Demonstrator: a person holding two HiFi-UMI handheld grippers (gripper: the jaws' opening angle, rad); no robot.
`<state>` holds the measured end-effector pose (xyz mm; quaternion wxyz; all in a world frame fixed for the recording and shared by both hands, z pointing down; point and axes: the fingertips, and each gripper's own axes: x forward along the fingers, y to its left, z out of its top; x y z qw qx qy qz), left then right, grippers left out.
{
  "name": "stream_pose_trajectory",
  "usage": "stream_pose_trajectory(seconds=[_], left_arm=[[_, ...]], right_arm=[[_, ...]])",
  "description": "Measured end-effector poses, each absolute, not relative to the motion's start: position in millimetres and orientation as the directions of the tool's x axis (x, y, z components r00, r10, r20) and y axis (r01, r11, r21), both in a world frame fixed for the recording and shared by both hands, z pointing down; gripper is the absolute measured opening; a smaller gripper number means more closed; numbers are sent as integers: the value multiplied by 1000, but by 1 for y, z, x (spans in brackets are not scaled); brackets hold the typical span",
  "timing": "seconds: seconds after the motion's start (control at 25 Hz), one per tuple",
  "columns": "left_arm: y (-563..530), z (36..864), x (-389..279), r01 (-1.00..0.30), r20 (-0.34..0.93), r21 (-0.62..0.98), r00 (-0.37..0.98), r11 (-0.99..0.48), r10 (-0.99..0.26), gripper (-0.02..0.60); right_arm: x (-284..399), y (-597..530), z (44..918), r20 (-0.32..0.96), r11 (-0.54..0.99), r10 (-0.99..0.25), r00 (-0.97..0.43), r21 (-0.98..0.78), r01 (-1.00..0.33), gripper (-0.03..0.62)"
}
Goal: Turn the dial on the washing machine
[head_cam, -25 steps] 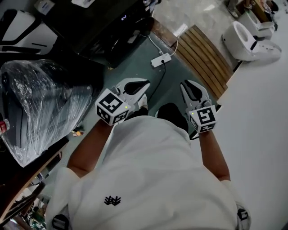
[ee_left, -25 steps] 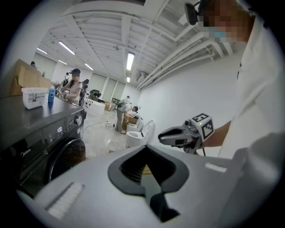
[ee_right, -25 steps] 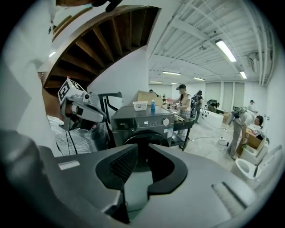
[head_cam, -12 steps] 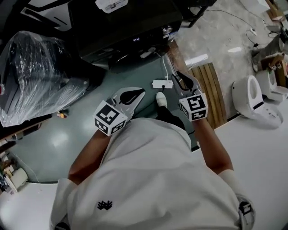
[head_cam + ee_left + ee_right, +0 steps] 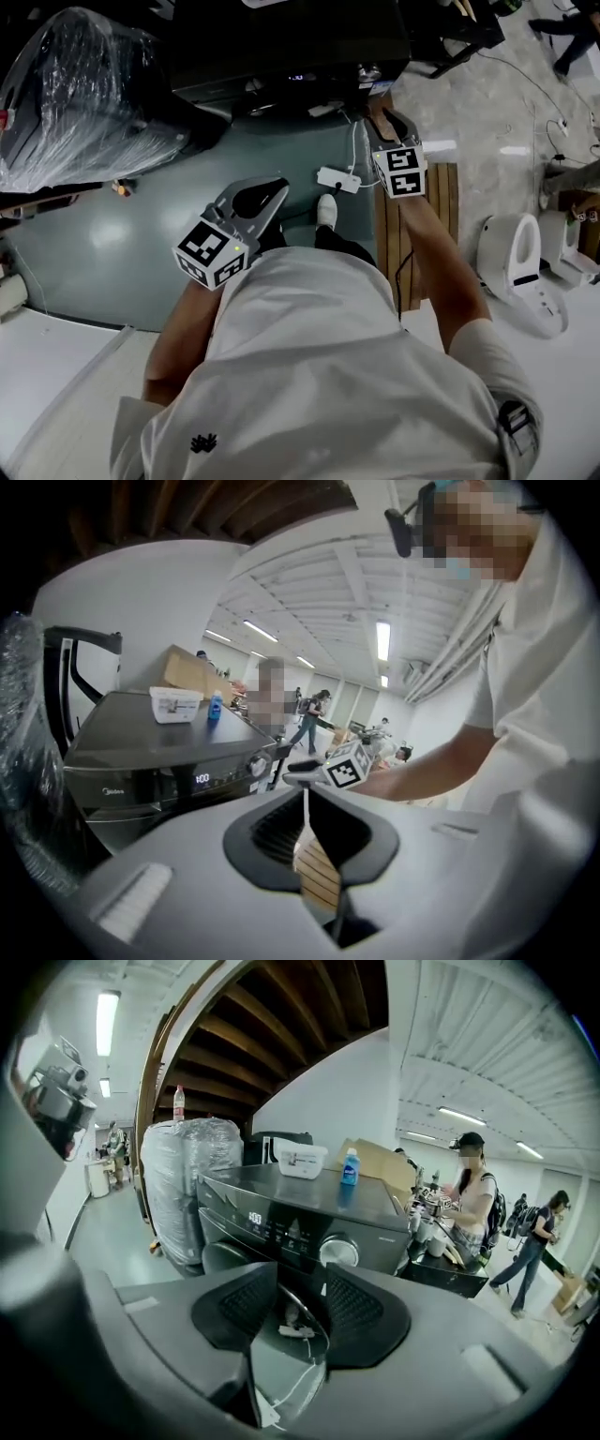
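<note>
The right grey two-jaw gripper (image 5: 302, 1288) is being pointed at the dark grey washing machine (image 5: 281, 1206). Its round silver dial (image 5: 338, 1252) is just above the jaws, which have just been opening, empty. The left grey gripper (image 5: 306, 808) is being held closed, empty.

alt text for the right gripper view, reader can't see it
The right gripper, whose jaws have just been opening with nothing between them, points at a dark washing machine with a silver dial on its front panel. A white box and a blue bottle stand on its top; a plastic-wrapped bulk stands to its left.
</note>
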<state>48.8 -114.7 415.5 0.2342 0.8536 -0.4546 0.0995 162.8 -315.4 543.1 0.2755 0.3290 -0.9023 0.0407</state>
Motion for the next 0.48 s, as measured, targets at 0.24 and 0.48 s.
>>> stream_pose_trajectory(seconds=[0.24,0.48], left_arm=[[-104,411,21,-868,427,292,493,-401,-758,60],[-96,413,-2,-897,443,285,436,-339,-783,60]], right_arm=[[150,-373,572,525,727,-631,-571,143,-672,212],[133,-404,580,527,707,-658,-538,184,-683,247]])
